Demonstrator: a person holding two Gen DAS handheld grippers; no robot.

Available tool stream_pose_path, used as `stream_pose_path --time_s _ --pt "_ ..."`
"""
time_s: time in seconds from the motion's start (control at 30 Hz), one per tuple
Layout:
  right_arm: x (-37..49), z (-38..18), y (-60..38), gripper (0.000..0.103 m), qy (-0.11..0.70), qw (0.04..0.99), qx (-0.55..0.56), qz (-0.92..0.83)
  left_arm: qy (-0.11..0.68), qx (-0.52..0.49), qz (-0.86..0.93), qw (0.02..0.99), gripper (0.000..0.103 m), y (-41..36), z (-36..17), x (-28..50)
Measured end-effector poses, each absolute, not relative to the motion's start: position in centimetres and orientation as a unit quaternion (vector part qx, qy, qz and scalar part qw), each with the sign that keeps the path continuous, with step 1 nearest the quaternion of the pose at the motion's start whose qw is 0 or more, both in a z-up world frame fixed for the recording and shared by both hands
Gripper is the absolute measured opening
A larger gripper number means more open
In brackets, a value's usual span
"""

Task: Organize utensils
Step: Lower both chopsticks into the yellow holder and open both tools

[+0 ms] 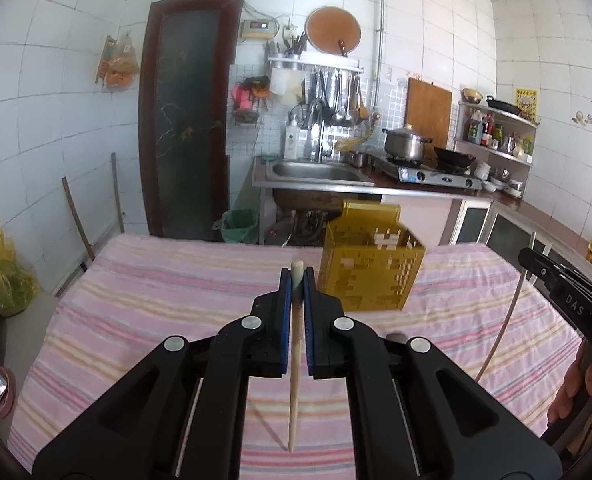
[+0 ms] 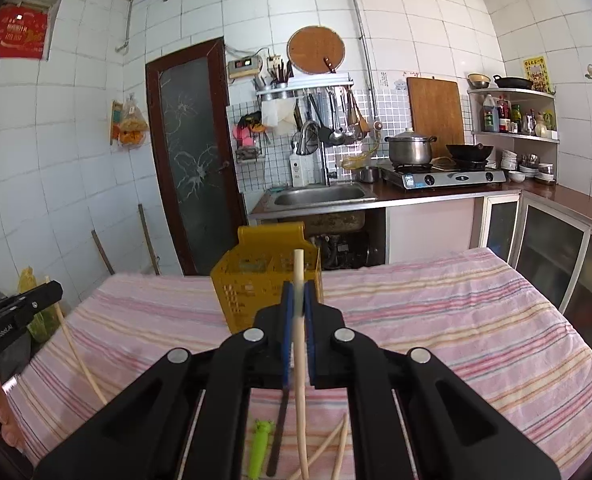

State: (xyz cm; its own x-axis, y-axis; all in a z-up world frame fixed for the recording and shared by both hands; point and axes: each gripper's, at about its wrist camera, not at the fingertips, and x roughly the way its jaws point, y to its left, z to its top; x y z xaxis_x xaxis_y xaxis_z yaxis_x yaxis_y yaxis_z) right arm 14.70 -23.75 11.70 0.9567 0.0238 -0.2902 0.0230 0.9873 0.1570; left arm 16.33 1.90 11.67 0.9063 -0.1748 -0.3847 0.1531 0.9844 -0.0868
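Left gripper (image 1: 297, 280): clamped tight on a pale wooden chopstick (image 1: 295, 360), the blue pads (image 1: 285, 292) pressing it from both sides.
Left chopstick: blunt end pokes up just past the fingertips; the thin end hangs down between the black arms, above the striped cloth (image 1: 156, 292).
Right gripper (image 2: 298, 300): likewise closed hard, gripping a second chopstick (image 2: 299, 344) between its blue pads.
Right chopstick: stands nearly upright, its top end rising in front of the yellow basket (image 2: 264, 276), its lower end running down out of the picture.
Yellow basket: slotted plastic holder with inner compartments, standing on the cloth-covered surface ahead of both grippers, toward its far edge; no chopstick is in it that I can make out.
Loose utensils: below the right gripper on the cloth lie more chopsticks (image 2: 338, 448), a green-handled piece (image 2: 259, 446) and a dark flat handle (image 2: 280, 432).
Person: a hand (image 1: 576, 392) shows at the right edge of the left view.
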Motion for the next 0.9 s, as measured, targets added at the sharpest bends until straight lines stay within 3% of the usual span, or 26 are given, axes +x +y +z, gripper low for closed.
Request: stream_pose_path --time_s 0.57,0.7,0.9 --pt "25.6 22.4 -25.7 0.006 0.051 0.995 0.085 -0.019 0.064 -0.050 -0.130 0.988 0.005 -5.5 23.9 26.8" --pt "28.6 22.9 -25.6 0.006 0.020 0.996 0.091 -0.012 0.041 -0.048 -0.125 0.990 0.005 -7.5 23.8 30.1" --pt "33.0 19.5 -24.5 0.006 0.036 0.997 0.073 -0.007 0.067 -0.053 -0.116 0.990 0.005 -8.9 19.1 36.2"
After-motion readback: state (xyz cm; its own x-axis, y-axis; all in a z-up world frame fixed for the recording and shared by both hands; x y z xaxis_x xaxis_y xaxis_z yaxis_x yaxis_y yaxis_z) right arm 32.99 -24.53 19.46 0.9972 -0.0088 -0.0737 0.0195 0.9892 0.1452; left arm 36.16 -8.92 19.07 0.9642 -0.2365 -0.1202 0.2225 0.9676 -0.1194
